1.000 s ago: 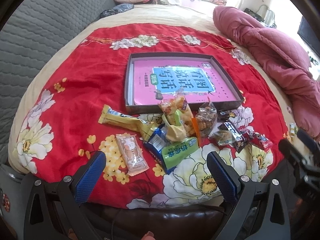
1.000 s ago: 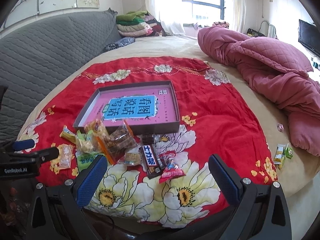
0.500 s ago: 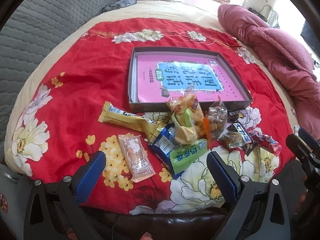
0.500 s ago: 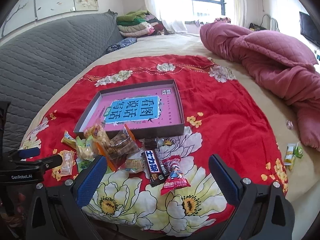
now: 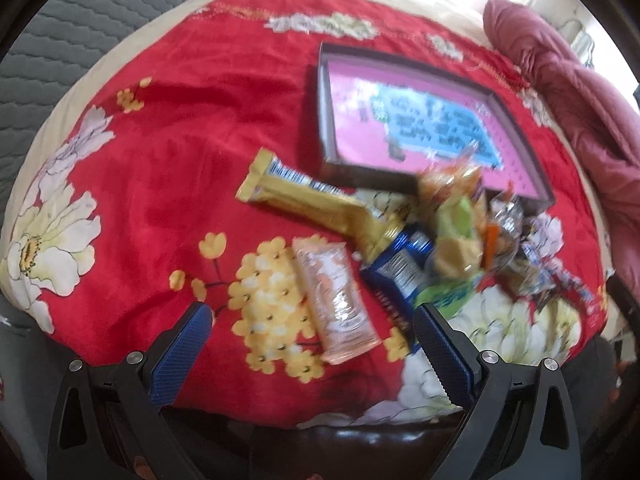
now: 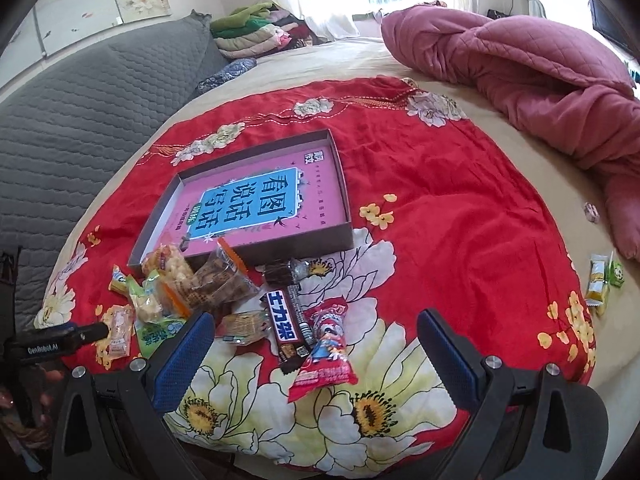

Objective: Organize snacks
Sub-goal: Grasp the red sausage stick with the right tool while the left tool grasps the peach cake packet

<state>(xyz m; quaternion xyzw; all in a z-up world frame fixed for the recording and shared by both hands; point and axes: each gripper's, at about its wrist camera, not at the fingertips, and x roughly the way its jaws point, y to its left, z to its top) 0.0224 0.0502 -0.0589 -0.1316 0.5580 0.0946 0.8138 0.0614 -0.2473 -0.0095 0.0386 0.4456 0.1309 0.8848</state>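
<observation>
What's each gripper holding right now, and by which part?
Nothing. The left gripper and the right gripper are both open with nothing between the fingers; the snacks all lie on the red floral cloth.

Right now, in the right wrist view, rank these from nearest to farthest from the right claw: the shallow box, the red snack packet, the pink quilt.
1. The red snack packet, lying just ahead of the right claw, between its open fingers.
2. The shallow box, mid-bed beyond the snack pile.
3. The pink quilt, bunched at the far right.
</observation>
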